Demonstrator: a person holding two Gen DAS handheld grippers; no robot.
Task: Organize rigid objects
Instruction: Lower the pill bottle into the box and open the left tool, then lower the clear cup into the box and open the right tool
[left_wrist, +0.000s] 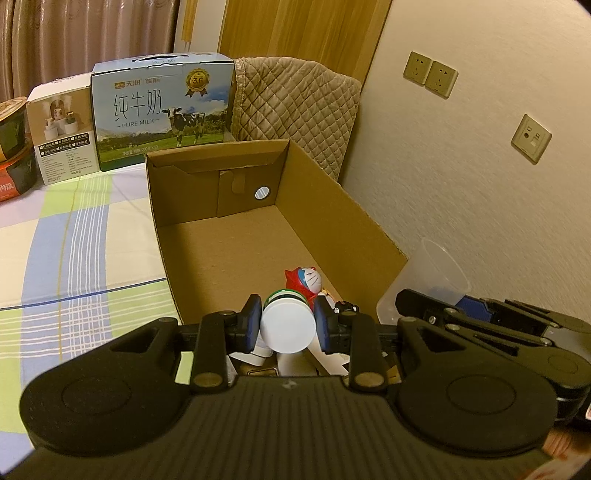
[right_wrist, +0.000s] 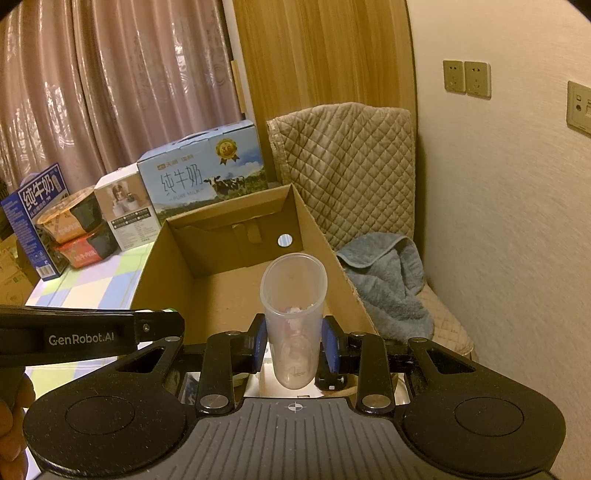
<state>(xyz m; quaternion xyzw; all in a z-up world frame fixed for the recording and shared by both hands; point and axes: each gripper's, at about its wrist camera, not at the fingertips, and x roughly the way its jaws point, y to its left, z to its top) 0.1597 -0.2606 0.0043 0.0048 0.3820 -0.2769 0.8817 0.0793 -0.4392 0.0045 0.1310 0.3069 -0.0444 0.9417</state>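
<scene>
My left gripper (left_wrist: 288, 323) is shut on a small white bottle (left_wrist: 287, 328) with a green band, held over the near end of an open cardboard box (left_wrist: 229, 236). Inside the box, just past the bottle, lies a red and blue cat figurine (left_wrist: 304, 282) with a small black toy (left_wrist: 345, 306) beside it. My right gripper (right_wrist: 295, 341) is shut on a clear plastic cup (right_wrist: 293, 317), tilted with its mouth facing away, above the same cardboard box (right_wrist: 240, 280). The cup (left_wrist: 432, 277) and the right gripper show at the right in the left wrist view.
The box stands on a checked cloth (left_wrist: 74, 251). Behind it are a milk carton (left_wrist: 162, 110), a white product box (left_wrist: 62, 136) and stacked food bowls (right_wrist: 79, 229). A quilted chair (right_wrist: 351, 166) with a grey towel (right_wrist: 388, 288) stands by the wall at right.
</scene>
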